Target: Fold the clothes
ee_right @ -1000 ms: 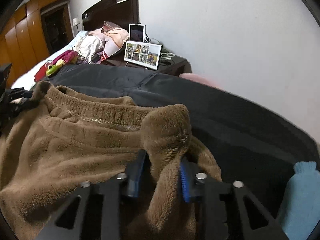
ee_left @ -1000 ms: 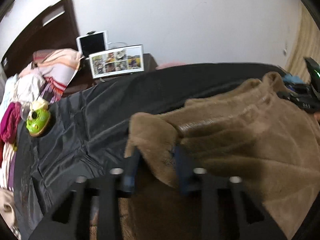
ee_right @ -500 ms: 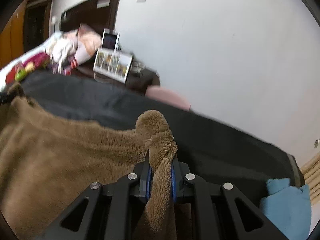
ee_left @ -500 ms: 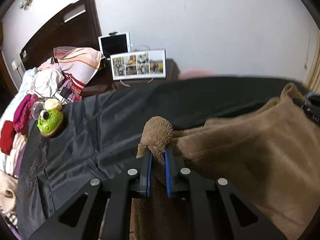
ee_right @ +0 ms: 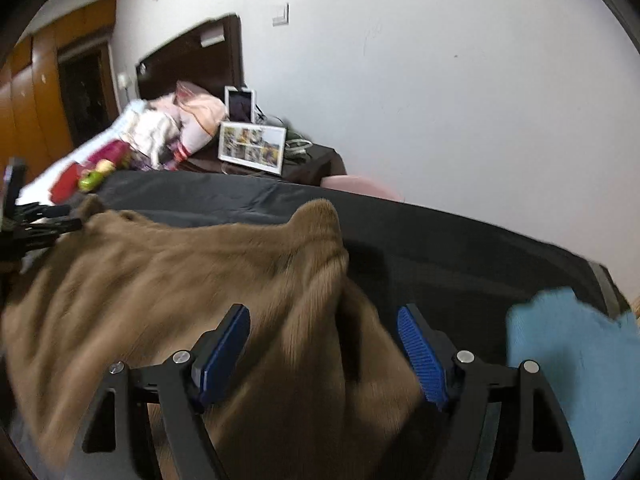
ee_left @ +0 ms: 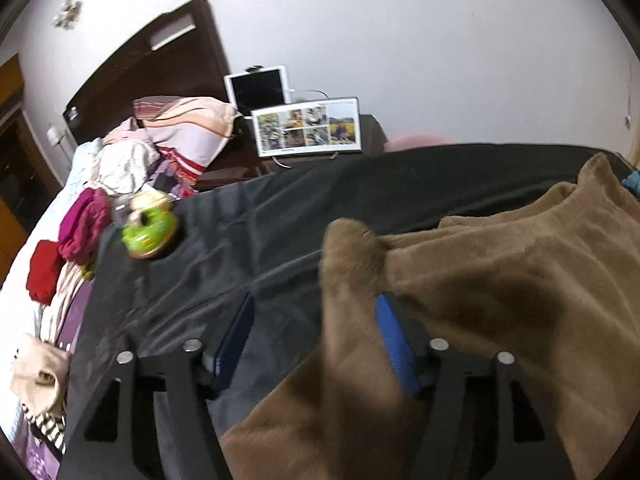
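1. Both jaws stand apart: the left gripper point(ee_left: 314, 340) and right gripper point(ee_right: 324, 344) each straddle a raised peak of the brown fleece garment point(ee_left: 500, 280) without clamping it.
2. That garment fills the lower centre and right of both frames, spread over the black sheet point(ee_left: 248, 232).
3. Judged from this, a clean fold needs both peaks laid level and flat.
4. At lower right of the right view, a light-blue garment point(ee_right: 568, 352) lies just beside the fleece; it is best kept clear.
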Available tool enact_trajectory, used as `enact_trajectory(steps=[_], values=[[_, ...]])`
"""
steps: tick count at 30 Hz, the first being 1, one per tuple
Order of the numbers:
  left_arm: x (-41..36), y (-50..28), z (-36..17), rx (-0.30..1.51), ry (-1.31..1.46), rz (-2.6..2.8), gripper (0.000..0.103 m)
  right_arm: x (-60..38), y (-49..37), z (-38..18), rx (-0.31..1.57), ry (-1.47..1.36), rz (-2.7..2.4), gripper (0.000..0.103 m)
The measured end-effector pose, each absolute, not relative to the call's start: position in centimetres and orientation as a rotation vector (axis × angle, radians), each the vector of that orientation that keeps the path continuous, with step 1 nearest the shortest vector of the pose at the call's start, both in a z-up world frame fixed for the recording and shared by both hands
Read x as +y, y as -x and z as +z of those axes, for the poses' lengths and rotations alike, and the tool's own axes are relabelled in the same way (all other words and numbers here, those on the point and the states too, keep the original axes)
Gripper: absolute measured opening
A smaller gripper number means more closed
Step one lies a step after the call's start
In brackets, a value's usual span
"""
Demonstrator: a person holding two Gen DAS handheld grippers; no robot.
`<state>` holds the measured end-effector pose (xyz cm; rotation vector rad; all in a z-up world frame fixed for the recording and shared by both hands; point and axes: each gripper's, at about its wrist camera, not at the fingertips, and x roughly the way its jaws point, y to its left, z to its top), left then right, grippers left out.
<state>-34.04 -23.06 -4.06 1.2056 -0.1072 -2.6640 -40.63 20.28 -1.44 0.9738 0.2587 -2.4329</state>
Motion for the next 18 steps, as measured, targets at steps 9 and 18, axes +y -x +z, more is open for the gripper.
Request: enact_trajectory(steps=[9,18], values=[[-23.3,22.1,-3.2,-0.052,-1.163,-2.713,0.079,27.2,29.9,-3.2,0.138,-0.995,-2.275,0.078],[-20.8,15.8,-4.7,0.140,-1.201,-2.800,0.082,26.3,28.2,-6.3,0.107,-1.066,-2.223,0.078]])
